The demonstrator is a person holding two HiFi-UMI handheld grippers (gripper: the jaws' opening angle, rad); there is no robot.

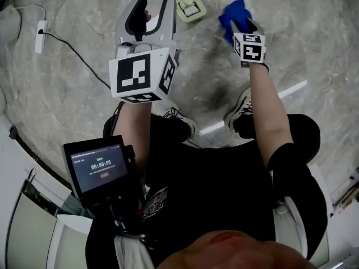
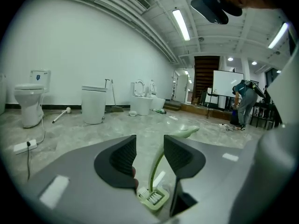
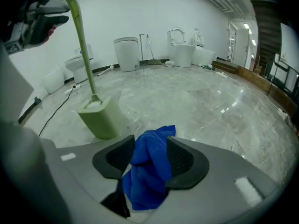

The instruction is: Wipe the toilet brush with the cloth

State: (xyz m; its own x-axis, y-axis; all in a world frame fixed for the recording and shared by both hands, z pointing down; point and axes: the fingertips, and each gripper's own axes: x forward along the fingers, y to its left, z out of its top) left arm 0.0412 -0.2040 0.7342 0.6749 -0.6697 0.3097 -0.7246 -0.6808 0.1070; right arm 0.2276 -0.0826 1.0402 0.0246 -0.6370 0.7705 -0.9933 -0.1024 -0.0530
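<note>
A pale green toilet brush stands in its square holder (image 1: 190, 8) (image 3: 100, 118) on the marble floor. Its thin green handle (image 2: 158, 164) (image 3: 81, 41) rises between the jaws of my left gripper (image 1: 150, 13) (image 2: 149, 141), which stands open, and the pads are apart from the handle. A crumpled blue cloth (image 1: 233, 13) (image 3: 149, 171) lies on the floor to the right of the holder. My right gripper (image 1: 242, 24) (image 3: 150, 141) points steeply down over the cloth with its jaws wide on either side of it. I see no squeeze on the cloth.
A white power strip (image 1: 40, 35) (image 2: 24, 146) with a black cable lies on the floor at the left. Several toilets (image 2: 29, 101) line the far wall. The person's shoes (image 1: 241, 114) stand just behind the grippers. Another person (image 2: 245, 101) stands far off.
</note>
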